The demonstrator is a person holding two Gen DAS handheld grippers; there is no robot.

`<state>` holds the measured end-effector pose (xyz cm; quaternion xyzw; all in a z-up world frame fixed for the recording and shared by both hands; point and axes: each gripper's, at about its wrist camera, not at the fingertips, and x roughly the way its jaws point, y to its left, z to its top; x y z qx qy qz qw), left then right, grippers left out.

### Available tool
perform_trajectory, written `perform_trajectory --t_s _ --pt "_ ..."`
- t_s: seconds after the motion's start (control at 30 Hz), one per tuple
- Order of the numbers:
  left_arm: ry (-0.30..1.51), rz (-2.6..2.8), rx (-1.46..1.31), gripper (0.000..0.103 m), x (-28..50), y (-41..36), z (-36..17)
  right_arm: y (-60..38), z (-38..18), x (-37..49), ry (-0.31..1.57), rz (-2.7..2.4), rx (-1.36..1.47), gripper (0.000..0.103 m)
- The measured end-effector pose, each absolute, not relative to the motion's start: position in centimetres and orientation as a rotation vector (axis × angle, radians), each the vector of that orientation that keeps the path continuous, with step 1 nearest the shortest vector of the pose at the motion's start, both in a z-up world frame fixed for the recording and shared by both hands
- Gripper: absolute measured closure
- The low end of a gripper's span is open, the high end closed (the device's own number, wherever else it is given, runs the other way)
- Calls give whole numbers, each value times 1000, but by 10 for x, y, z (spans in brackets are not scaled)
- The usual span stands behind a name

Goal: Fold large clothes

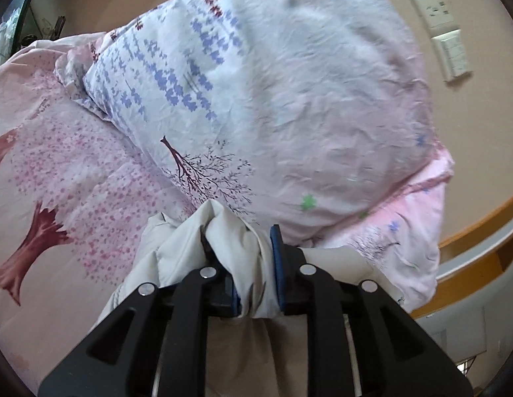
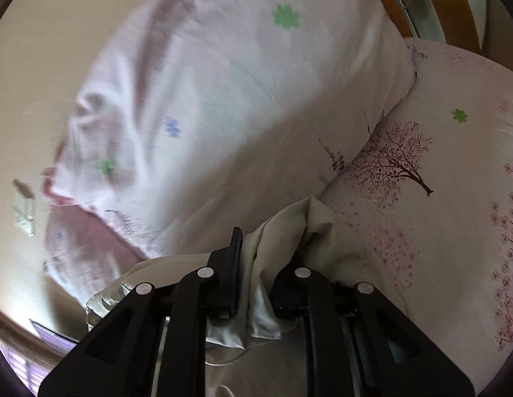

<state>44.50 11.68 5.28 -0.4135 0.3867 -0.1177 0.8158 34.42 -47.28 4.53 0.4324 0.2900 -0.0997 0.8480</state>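
A pale cream garment [image 1: 230, 241] is bunched between the fingers of my left gripper [image 1: 241, 248], which is shut on it above the bed. The same cream garment [image 2: 286, 228] shows in the right wrist view, pinched in my right gripper [image 2: 266, 251], also shut on it. The cloth hangs down below both grippers; its full shape is hidden.
A bed with a pink tree-print cover [image 1: 58, 165] lies below. A big flower-print pillow [image 1: 273, 82] stands just ahead; it also shows in the right wrist view [image 2: 240, 99]. Wall switches [image 1: 451, 53] and a wooden headboard [image 1: 481, 228] are on the right.
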Motion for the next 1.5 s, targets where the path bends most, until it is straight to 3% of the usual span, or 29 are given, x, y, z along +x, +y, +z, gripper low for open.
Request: perform_trajectory --t_s 0.17,0.23,0.3,0.33,0.4,0.5,0.6,0.77,1.03,1.5 --pt "880 -202 -884 80 467 111 45 -469 47 363 653 -243 899 75" --pt "890 -209 -902 71 471 110 43 -468 53 364 642 -228 905 58" --pt "885 -237 -936 53 471 111 43 -469 62 359 606 -217 902 48" --pt "876 -250 -962 49 470 113 44 -469 66 356 589 -218 895 41" --pt "851 -283 -1002 25 468 117 48 -467 80 345 522 -227 851 33" --pt "760 -311 -1012 14 458 129 66 -458 109 320 394 -269 714 27" --pt "680 -326 -985 13 446 141 88 -439 129 301 358 -235 573 27" --pt "648 -405 -588 15 395 101 123 -359 131 287 481 -56 208 28" --pt "705 -474 -57 15 350 -4 99 -288 95 294 600 42 -27 31" --pt "823 -257 -49 16 439 -18 60 -302 32 402 860 -205 -32 25"
